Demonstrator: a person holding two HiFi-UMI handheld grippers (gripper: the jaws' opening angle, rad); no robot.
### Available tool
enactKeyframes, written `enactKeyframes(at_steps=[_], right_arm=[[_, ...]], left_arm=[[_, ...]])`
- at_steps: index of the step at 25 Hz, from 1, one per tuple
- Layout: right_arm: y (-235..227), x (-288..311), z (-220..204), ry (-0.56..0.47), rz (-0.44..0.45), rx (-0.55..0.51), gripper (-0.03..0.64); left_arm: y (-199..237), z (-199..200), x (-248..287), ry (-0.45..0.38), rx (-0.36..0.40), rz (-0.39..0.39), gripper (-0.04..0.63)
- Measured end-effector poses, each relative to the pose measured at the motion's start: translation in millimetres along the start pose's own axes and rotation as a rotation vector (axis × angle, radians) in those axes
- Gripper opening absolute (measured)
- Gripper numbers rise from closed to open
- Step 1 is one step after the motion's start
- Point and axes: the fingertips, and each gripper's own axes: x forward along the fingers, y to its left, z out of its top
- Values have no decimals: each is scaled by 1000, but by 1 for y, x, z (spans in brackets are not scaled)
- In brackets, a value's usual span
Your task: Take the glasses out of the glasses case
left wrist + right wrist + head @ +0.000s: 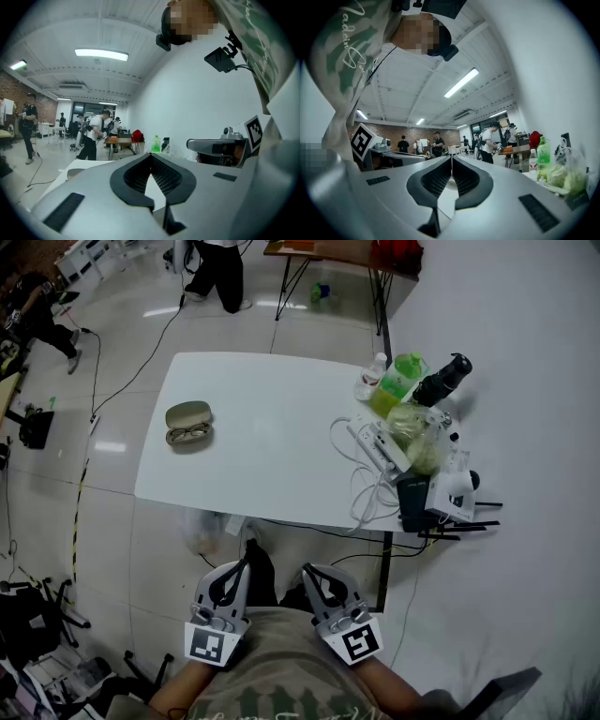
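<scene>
An olive glasses case (pixel 187 414) lies open at the left end of the white table (pixel 272 427). The glasses (pixel 189 434) rest in its near half. Both grippers hang close to my body, well short of the table's near edge. The left gripper (pixel 243 567) is shut with nothing between its jaws, and in its own view the left gripper (pixel 150 155) points over the table. The right gripper (pixel 308 573) is likewise shut and empty, and in its own view the right gripper (pixel 451 159) has its jaws pressed together.
The table's right end is cluttered: a green bottle (pixel 401 379), a water bottle (pixel 371 378), a power strip with white cables (pixel 373 448), a black device (pixel 443 379). A white wall runs along the right. People stand at the back, and a black cable (pixel 141 367) crosses the floor.
</scene>
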Motion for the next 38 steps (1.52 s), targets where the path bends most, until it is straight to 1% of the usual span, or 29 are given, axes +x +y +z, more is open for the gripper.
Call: enactKeyframes(at_steps=[4,7,10,12,15,18,21,24,26,28,31,33,36,38], right_arm=[[14,57,4,-5,59,-25,14],[13,104,7,1,40,-61,14],[1,143,4,37,1,-74,14],[-3,166,1,56,0,-73,14],[5,201,0,70,30,-70,14],[15,226,-1,73,57,-65,14],[17,244,-3,80,83,-62,14],[15,258,9,59,112,-72,14],[10,269,16,47,138,-98,14],[4,280,17,56,164,-99,14],[0,294,10,87,220,-107,14],[0,302,4,109,260,-115,14],[-7,309,-7,136,297,-108,14],[-10,313,-20,194,319,-98,14]], left_arm=[[44,3,16,4,-32,-22,8],[81,9,25,-8,-35,-13,8],[106,26,36,-72,36,-27,8],[123,34,42,-102,63,-30,8],[160,34,46,-78,46,-4,8],[188,38,50,-81,17,37,8],[202,43,55,-90,23,54,8],[213,45,57,-89,19,79,8],[221,45,61,-72,7,116,8],[228,44,65,-51,-18,160,8],[238,54,67,-77,-12,223,8],[238,59,71,-92,-1,231,8],[234,61,80,-98,24,225,9],[234,62,83,-105,27,226,8]])
